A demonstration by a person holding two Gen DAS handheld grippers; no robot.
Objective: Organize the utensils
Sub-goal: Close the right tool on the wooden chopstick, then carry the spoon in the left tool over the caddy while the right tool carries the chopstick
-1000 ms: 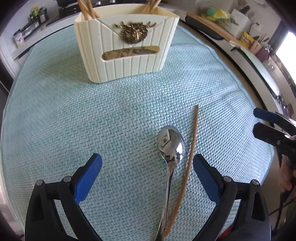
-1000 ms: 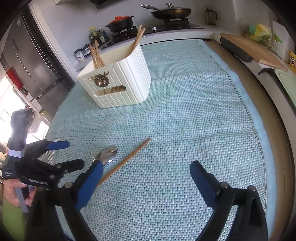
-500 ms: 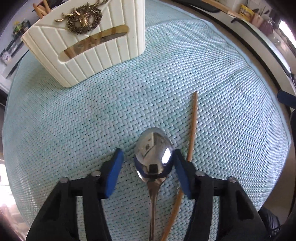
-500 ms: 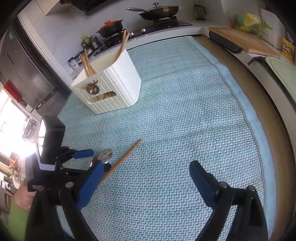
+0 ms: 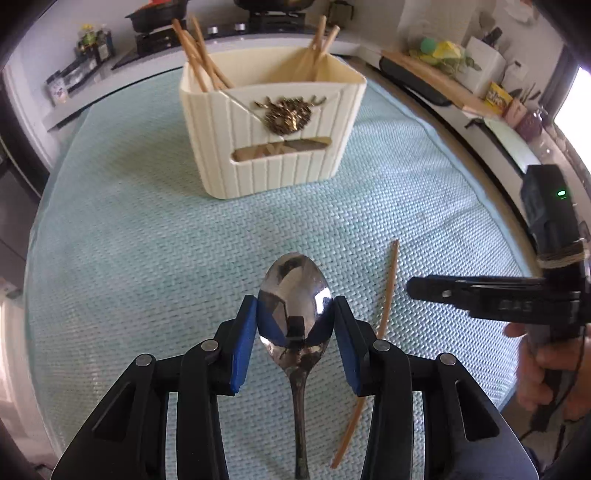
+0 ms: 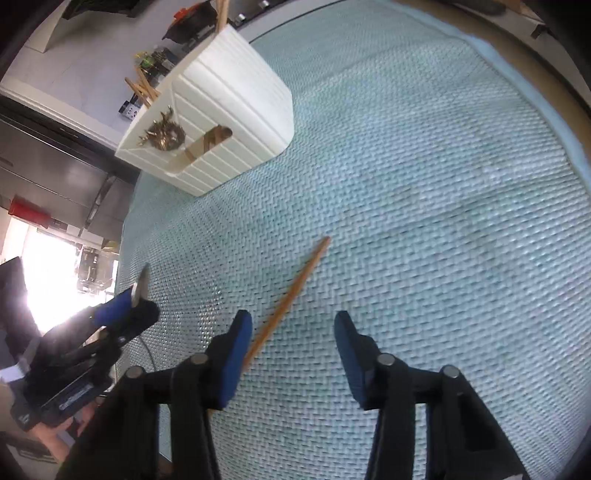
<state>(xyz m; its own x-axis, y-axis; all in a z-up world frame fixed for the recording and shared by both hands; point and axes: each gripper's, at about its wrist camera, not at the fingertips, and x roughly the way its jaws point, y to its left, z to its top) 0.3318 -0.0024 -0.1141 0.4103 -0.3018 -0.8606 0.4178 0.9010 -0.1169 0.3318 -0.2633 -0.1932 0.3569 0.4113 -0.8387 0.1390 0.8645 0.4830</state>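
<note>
Above the blue mat [image 5: 129, 258], the left gripper [image 5: 295, 332] pinches the spoon [image 5: 293, 295] by its slippery bowl; it could slide out. The right gripper [image 6: 293, 350] is closing, its jaws still apart, and the chopstick [image 6: 291, 291] by one pad might roll away.

Pale teal woven mat [image 5: 129, 236] over a round table. Kitchen counter [image 5: 436, 79] curves behind, stove [image 5: 258, 22] with pans (dark, lidded). Window [image 6: 51, 266] blown out, grey fridge [image 6: 66, 184] beside it.
</note>
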